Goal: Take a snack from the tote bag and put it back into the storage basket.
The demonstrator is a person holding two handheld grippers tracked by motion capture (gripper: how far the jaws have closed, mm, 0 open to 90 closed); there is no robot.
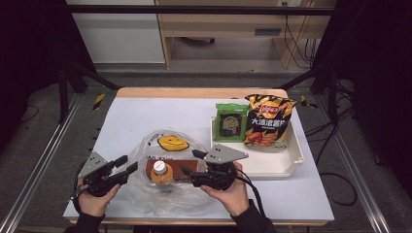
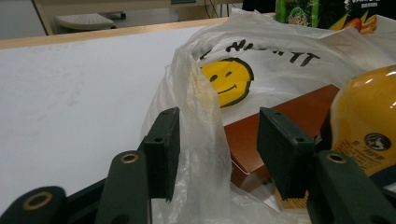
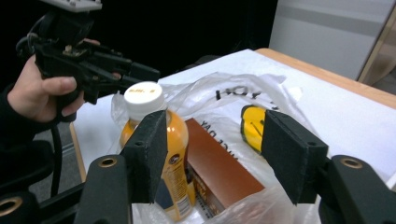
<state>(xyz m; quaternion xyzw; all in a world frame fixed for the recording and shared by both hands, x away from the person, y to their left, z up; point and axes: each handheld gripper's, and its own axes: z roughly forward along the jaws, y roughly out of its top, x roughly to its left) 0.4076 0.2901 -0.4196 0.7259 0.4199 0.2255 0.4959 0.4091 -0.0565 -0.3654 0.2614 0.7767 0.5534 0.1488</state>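
Left gripper (image 2: 215, 154) part-open around bag (image 1: 167, 165) rim at 9 o'clock, keeping mouth open; right gripper (image 3: 215, 154) open, empty, over bottle (image 3: 161, 144).

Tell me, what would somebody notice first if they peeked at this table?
Probably the see-through plastic bag with a yellow smiley face, lying at the near middle of the table, with an orange juice bottle and a brown box inside. A hand-held gripper sits on each side of it, the left and the right. A bright chip bag lies in the white tray at the right.
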